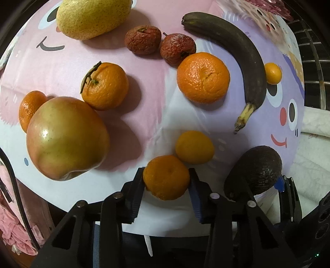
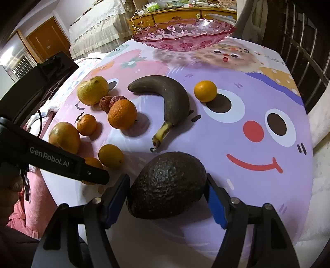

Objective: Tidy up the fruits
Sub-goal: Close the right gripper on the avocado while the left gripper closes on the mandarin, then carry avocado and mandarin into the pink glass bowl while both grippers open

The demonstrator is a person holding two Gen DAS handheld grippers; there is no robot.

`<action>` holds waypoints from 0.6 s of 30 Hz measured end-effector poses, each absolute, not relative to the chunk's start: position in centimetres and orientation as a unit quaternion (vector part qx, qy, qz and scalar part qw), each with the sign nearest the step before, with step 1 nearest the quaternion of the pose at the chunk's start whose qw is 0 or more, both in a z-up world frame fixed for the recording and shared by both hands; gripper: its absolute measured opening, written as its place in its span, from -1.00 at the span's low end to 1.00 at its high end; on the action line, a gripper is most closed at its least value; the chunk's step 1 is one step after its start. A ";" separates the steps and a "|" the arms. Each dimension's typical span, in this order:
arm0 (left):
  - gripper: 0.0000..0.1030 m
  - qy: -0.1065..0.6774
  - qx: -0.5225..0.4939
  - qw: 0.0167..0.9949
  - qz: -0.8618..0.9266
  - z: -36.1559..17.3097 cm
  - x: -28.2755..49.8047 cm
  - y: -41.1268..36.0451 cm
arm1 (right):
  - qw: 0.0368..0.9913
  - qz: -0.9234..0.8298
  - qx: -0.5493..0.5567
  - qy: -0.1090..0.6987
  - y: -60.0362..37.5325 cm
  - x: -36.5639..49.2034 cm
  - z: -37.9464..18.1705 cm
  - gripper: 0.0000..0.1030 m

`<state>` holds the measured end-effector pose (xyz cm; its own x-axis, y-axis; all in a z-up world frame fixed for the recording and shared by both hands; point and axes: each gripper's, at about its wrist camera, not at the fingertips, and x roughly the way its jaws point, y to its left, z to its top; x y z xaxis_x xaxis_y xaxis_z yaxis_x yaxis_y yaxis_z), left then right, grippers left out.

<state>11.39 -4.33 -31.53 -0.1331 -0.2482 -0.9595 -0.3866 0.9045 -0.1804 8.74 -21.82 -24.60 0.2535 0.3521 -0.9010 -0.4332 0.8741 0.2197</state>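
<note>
My left gripper is shut on a small orange mandarin at the near edge of the table. My right gripper is shut on a dark avocado, which also shows in the left wrist view. A pink glass fruit bowl stands empty at the far end of the table. On the cloth lie a brown banana, a large orange, a stemmed mandarin, a yellow-orange citrus, an apple, a pear and two wrinkled red fruits.
A small orange lies right of the banana. Another mandarin sits behind the apple. The round table has a cartoon-face cloth. A dark chair back stands at the right. A bed is beyond.
</note>
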 end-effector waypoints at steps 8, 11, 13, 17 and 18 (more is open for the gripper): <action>-0.25 0.752 -0.209 0.621 0.070 -31.2 11.1 -3.7 | 0.779 0.266 -0.024 0.567 -22.3 9.2 -24.7 0.37; -0.25 0.750 -0.205 0.625 0.075 -30.8 10.9 -3.3 | 0.777 0.272 -0.014 0.567 -22.7 9.5 -24.5 0.36; -0.26 0.747 -0.201 0.629 0.077 -30.2 10.9 -3.4 | 0.777 0.276 -0.007 0.565 -23.0 9.7 -24.2 0.36; -0.26 0.740 -0.194 0.640 0.074 -28.5 11.0 -2.7 | 0.780 0.279 0.002 0.560 -23.4 10.3 -23.5 0.36; -0.26 0.737 -0.193 0.644 0.072 -28.1 11.0 -2.6 | 0.782 0.278 0.003 0.558 -23.5 10.5 -23.2 0.36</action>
<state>11.04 -2.59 -28.05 -0.0969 -0.1915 -0.9767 -0.3767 0.9154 -0.1421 10.49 -23.54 -23.20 0.2216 0.4377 -0.8714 -0.4316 0.8453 0.3149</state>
